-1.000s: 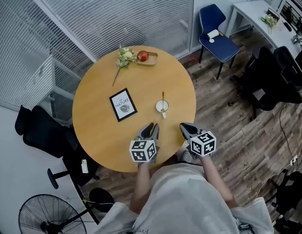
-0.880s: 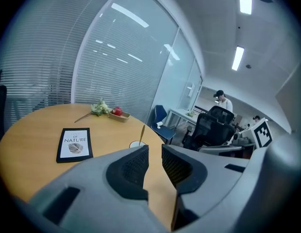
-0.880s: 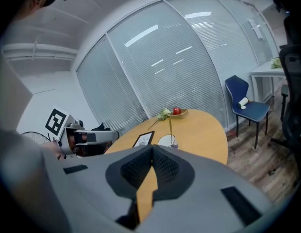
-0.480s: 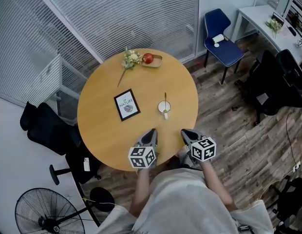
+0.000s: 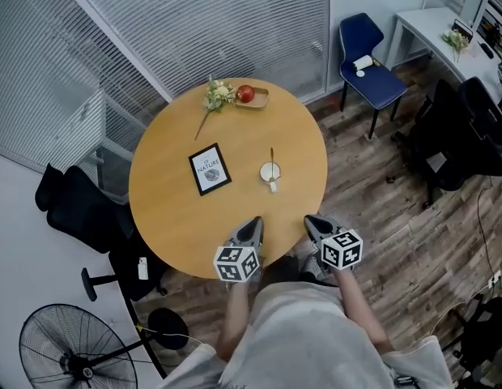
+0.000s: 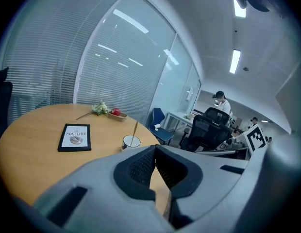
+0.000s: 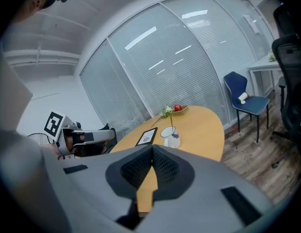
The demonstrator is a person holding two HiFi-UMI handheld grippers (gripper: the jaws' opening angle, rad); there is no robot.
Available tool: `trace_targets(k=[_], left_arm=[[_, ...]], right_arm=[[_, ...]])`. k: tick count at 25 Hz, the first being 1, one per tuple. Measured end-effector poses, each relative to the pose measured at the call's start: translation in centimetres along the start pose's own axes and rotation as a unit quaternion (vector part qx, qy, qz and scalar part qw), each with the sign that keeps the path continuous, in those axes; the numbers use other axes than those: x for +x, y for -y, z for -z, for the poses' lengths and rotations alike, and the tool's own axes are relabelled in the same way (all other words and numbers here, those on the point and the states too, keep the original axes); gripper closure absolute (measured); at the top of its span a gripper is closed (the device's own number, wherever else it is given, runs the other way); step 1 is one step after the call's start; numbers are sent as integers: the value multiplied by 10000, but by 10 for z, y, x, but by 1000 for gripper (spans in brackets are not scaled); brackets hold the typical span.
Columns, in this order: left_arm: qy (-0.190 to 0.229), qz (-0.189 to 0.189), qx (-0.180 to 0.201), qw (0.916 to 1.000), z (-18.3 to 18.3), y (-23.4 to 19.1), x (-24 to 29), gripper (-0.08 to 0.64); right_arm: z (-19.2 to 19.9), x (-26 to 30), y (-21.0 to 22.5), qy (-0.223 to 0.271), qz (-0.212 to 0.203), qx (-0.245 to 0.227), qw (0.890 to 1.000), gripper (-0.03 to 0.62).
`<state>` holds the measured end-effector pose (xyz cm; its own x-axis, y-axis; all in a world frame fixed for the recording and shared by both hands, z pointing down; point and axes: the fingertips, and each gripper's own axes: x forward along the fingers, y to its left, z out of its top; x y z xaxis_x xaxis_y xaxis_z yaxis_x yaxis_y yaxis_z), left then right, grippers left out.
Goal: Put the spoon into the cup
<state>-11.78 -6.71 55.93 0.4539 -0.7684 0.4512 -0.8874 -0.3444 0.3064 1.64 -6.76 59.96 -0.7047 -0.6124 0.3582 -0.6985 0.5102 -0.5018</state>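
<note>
Near table (image 5: 170, 209) rim, left hand-held gripper (image 5: 252, 227) and right hand-held gripper (image 5: 314, 224) ease back, jaws closed, empty; spoon (image 5: 272, 157) stays in cup (image 5: 270, 171); task looks done.

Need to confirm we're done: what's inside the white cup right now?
A spoon stands in the cup, handle sticking up past the rim. Its bowl end is hidden by the cup wall; anything else inside cannot be made out.

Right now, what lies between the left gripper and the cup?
Nothing but bare table between left gripper and cup, as the head view shows; the framed card sits off that line.
</note>
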Motion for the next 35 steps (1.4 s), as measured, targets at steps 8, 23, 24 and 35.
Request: trace_targets(k=[8, 23, 24, 35], left_arm=[[12, -33, -7, 10000, 11, 8, -2, 552], [62, -248, -124, 9996, 20, -3, -15, 552], [60, -258, -136, 9996, 20, -3, -16, 551], [15, -219, -115, 9997, 21, 0, -12, 551]], right_arm=[[0, -14, 8, 49, -5, -25, 10000, 595], [6, -2, -9, -103, -317, -280, 9991, 595], [6, -2, -8, -106, -314, -289, 9990, 595], [7, -5, -5, -146, -263, -292, 9991, 595]])
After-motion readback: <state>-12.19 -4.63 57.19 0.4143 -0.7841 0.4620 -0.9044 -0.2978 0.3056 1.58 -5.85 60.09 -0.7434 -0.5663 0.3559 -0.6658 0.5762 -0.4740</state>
